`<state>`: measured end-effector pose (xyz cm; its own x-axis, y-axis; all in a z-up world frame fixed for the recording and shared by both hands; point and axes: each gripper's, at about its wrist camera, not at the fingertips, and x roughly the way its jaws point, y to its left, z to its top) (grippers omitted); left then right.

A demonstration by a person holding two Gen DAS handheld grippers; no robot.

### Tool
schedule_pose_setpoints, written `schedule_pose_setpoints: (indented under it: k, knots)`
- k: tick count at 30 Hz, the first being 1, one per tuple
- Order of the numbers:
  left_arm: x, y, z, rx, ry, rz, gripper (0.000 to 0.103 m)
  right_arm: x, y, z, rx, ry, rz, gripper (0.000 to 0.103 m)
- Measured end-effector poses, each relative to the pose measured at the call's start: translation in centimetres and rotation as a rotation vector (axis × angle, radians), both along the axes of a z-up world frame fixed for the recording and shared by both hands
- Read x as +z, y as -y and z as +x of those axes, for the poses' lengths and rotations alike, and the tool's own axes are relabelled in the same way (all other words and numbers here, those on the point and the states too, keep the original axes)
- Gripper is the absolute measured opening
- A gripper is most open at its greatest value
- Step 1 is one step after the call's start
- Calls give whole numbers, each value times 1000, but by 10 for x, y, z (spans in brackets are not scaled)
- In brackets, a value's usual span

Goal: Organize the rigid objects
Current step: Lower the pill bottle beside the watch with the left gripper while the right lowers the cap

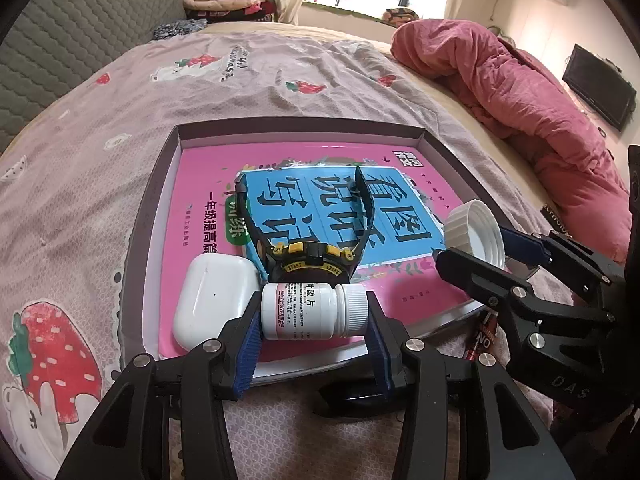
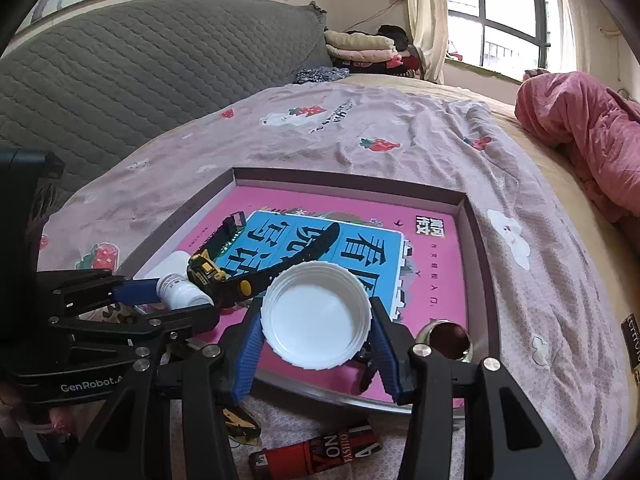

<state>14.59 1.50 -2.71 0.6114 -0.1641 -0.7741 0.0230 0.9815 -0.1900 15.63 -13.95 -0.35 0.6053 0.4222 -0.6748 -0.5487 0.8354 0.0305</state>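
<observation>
My left gripper [image 1: 314, 316] pinched a small white pill bottle [image 1: 312, 311] by its ends, base against one blue ribbed pad and ridged cap against the other, so its long axis lay level, running left to right, cap to the right. It hung low over the near edge of a shallow cardboard tray [image 1: 148, 216] that sat on a pink bedsheet [image 1: 80, 160] printed with strawberries. Inside the tray lay a glossy pink book [image 1: 200, 184] with a blue title panel. Just beyond the bottle stood a black and yellow watch [image 1: 310, 258], its rubber straps reaching away from me, and to the bottle's left lay a smooth, rounded white earbud case [image 1: 212, 300], very close to both. My right gripper [image 2: 316, 320] clamped a wide white plastic lid [image 2: 316, 316] by its ribbed rim, the hollow side tilted up toward me, over the near right part of the tray. A shiny round metal thing [image 2: 444, 340] sat just right of it at the tray's near edge. On the sheet nearer me lay a red and black lighter [image 2: 316, 456]. A crumpled pink quilt [image 1: 520, 100] was heaped far right.
</observation>
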Motion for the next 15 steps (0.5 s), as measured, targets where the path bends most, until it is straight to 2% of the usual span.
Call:
schedule_pose_setpoints:
  k: [15]
  knots:
    - [-2, 0, 1, 5, -4, 4, 48, -9, -5, 5, 15, -59, -14, 50]
